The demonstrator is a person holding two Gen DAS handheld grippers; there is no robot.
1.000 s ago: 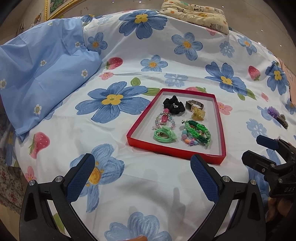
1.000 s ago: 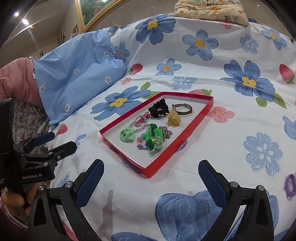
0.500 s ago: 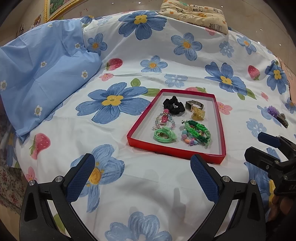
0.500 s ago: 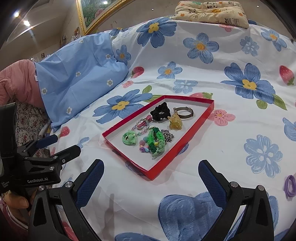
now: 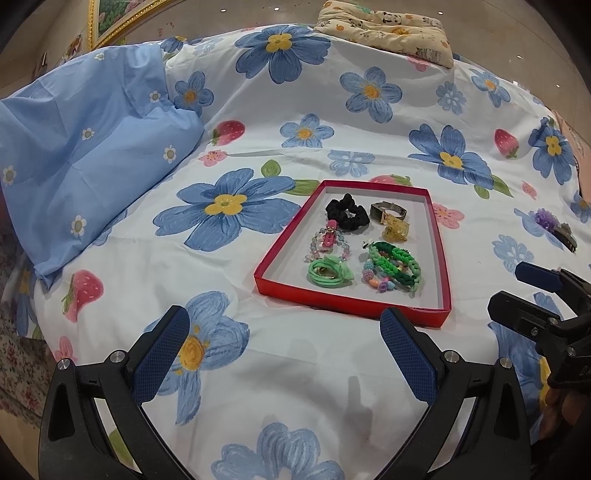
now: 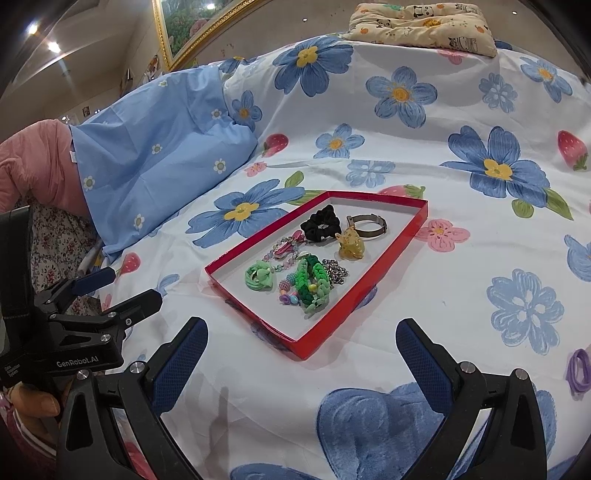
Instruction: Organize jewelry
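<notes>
A red tray lies on the flowered bedsheet. In it are a black scrunchie, a metal bangle, a yellow hair claw, a pink clip on a bead bracelet, a light green hair tie and green braided bracelets. A purple flower clip and purple hair ties lie outside the tray, to the right. My left gripper and right gripper are open and empty, in front of the tray.
A light blue pillow lies at the left. A patterned cushion lies at the far end of the bed. A pink quilt is at the far left. The bed edge drops off at the left.
The right wrist view has shifted slightly, so the tray sits a little lower and closer. Both grippers stay open; nothing in the tray has moved.
</notes>
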